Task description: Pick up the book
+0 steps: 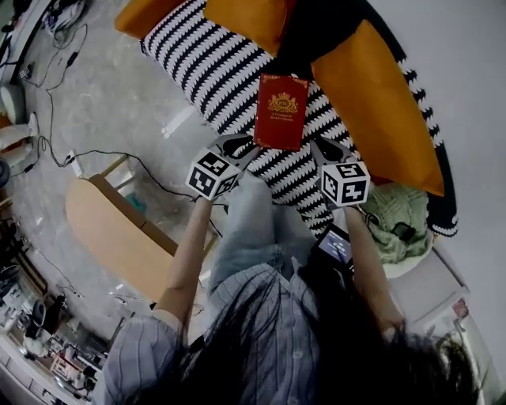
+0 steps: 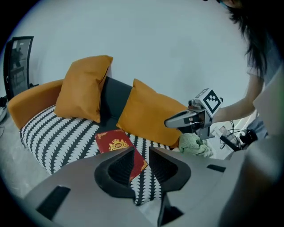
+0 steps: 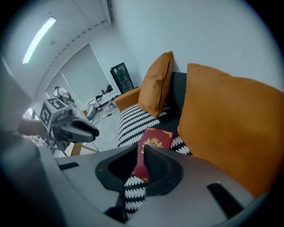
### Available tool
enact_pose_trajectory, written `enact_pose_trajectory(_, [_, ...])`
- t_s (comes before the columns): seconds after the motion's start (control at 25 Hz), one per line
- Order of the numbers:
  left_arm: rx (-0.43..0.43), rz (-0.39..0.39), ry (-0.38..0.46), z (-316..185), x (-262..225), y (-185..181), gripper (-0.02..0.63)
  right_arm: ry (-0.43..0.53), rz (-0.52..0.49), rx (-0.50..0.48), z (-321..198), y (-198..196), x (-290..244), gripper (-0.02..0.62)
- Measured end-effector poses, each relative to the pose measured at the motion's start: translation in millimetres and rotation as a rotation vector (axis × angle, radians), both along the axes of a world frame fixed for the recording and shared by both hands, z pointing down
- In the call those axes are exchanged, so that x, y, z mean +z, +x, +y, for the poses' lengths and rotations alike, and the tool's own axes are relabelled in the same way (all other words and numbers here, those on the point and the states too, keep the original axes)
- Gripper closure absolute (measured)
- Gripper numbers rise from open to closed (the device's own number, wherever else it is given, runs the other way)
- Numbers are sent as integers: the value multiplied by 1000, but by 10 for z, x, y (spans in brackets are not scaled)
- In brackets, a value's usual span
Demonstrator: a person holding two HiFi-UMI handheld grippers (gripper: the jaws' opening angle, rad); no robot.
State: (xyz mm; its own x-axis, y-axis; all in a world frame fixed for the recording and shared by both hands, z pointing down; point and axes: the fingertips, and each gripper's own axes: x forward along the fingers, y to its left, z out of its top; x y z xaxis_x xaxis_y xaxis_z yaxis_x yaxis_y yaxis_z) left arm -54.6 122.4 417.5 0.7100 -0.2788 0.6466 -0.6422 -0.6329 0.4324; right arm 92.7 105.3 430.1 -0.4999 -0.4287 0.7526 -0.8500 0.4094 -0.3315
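Note:
A red book (image 1: 281, 111) with a gold crest lies flat on the black-and-white patterned sofa seat (image 1: 205, 63). It also shows in the left gripper view as the book (image 2: 114, 142) and in the right gripper view as the book (image 3: 155, 139). My left gripper (image 1: 247, 150) hovers just short of the book's near left corner, its jaws a little apart with nothing between them (image 2: 141, 153). My right gripper (image 1: 320, 150) hangs by the near right corner, apart from the book, its jaws together and empty (image 3: 142, 150).
Two orange cushions (image 1: 379, 103) (image 1: 253, 20) lean at the sofa's back, the larger close to the book's right side. A green cloth (image 1: 399, 213) lies at the sofa's right end. A wooden table (image 1: 111, 229) and cables (image 1: 55, 95) occupy the floor on the left.

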Motion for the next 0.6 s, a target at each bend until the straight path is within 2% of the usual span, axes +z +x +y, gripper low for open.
enact_pose_trajectory(0.2, [20, -19, -98, -229, 561, -75, 481, -86, -19, 2, -184, -55, 538, 546])
enact_pose_trajectory(0.48, [59, -30, -181, -506, 1171, -2, 432, -166, -33, 49, -471, 28, 1153, 545])
enact_pose_trajectory(0.6, [36, -20, -247, -528, 1439, -4, 407, -201, -47, 88, -506, 71, 1392, 539])
